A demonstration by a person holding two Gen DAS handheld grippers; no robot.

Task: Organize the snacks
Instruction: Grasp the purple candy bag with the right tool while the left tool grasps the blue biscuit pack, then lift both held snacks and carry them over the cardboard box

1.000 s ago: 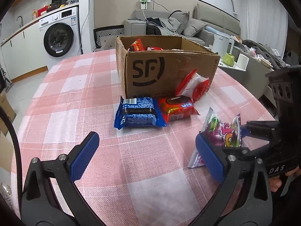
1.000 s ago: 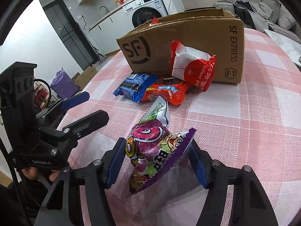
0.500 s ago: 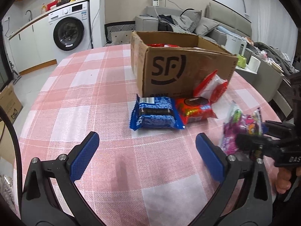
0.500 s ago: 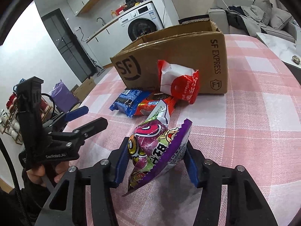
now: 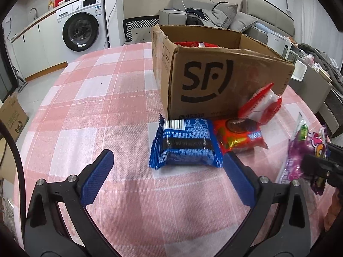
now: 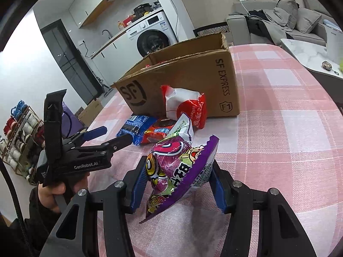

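Snacks lie scattered on a pink-and-white checked tablecloth (image 5: 90,111) in front of an open cardboard box (image 5: 214,79) printed with a black SF logo; a few red wrappers show inside it. The right gripper (image 6: 178,184) has its blue pads pressed against both sides of a purple candy bag (image 6: 171,171), which stands crumpled between them, its lower end hanging close above the cloth. In the left wrist view the same bag appears at the far right edge, pinched in the black fingers. The left gripper (image 5: 167,175) stands wide, nothing between its blue pads, pointing down at a blue cookie packet (image 5: 186,145) that lies flat just ahead of its right pad. Touching that packet on its right side is a red-orange cookie packet (image 5: 238,137), and behind that a red-and-white snack bag (image 5: 261,107) leans up against the front wall of the box. In the right wrist view a hand (image 6: 55,190) in a dark sleeve grips the handle of the left gripper, whose fingers reach towards the blue packet. A washing machine (image 5: 83,30) stands against the wall beyond the table, and a grey sofa (image 5: 214,17) piled with cushions and clothes sits behind the box.
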